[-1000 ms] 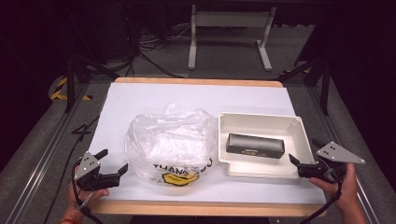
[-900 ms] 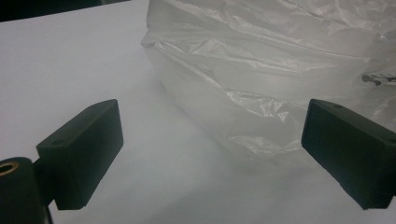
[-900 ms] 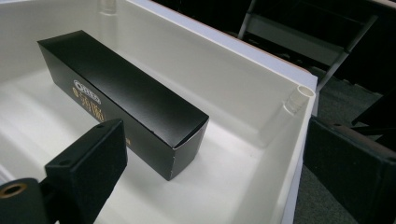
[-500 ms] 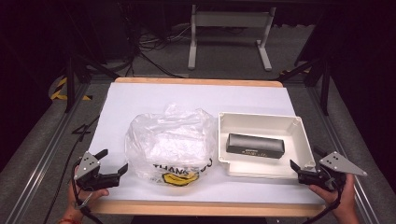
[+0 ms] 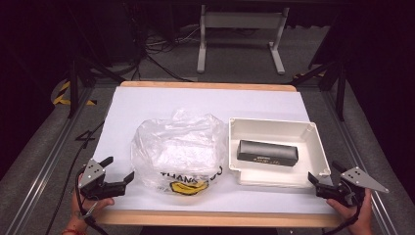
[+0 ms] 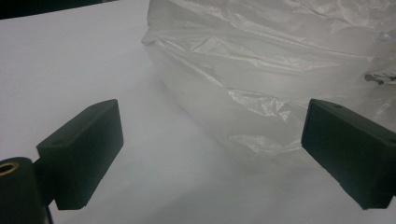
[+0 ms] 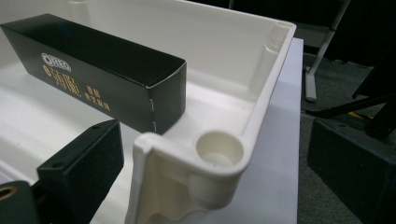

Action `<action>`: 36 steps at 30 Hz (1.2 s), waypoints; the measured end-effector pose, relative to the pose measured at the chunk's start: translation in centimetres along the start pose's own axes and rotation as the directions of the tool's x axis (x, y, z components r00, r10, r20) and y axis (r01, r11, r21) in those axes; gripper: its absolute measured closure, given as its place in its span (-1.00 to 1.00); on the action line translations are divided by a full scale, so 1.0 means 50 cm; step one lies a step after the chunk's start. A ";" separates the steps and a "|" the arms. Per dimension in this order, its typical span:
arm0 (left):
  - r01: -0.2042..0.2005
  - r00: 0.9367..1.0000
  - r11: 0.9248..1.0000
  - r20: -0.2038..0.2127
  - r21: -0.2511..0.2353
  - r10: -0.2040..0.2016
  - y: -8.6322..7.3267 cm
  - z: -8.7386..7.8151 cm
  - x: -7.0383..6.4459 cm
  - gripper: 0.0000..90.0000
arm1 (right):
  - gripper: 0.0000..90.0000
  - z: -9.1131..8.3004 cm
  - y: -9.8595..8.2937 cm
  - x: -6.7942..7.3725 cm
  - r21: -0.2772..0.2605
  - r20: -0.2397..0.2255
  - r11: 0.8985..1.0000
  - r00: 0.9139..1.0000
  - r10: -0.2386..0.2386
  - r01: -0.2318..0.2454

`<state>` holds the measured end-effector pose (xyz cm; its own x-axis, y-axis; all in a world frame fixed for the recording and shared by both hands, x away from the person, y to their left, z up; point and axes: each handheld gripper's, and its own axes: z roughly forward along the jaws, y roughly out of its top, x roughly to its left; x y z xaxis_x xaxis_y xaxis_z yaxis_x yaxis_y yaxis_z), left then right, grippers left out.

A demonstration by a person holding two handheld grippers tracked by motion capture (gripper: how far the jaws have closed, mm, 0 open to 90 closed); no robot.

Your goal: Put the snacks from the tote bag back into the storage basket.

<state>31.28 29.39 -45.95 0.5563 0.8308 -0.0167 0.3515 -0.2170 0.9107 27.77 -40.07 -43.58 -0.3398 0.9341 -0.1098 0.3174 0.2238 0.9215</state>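
Tongs both gape empty: my left gripper [image 5: 118, 172] at desk's near-left corner beside plastic bag [image 5: 178, 149]; right gripper [image 5: 324, 178] at tray's [image 5: 274, 124] near-right corner, closer to black box [image 5: 267, 152] lying crosswise.

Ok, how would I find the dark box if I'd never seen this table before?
Look at the white-covered table, then its right half, where a white plastic tray sits beside a crumpled clear plastic bag. The black box lies flat inside that tray. It is the only dark, long, straight-edged thing on the table, with small pale lettering on its side.
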 end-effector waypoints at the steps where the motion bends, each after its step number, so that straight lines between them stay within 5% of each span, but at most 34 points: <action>1: 0.000 1.000 1.000 0.004 0.005 0.000 0.000 0.000 0.001 -0.86 | -0.89 0.001 -0.003 0.000 -0.002 -0.002 1.000 1.000 0.003 -0.003; 36: -0.011 1.000 1.000 0.006 0.005 0.011 0.001 -0.001 -0.002 -0.86 | -0.88 0.004 -0.015 0.005 -0.010 -0.025 0.999 0.999 -0.033 0.032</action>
<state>31.22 29.33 -45.92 0.5647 0.8252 -0.0096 0.3495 -0.2286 0.9086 27.65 -39.96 -44.37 -0.3716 0.9191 -0.1307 0.2976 0.2512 0.9210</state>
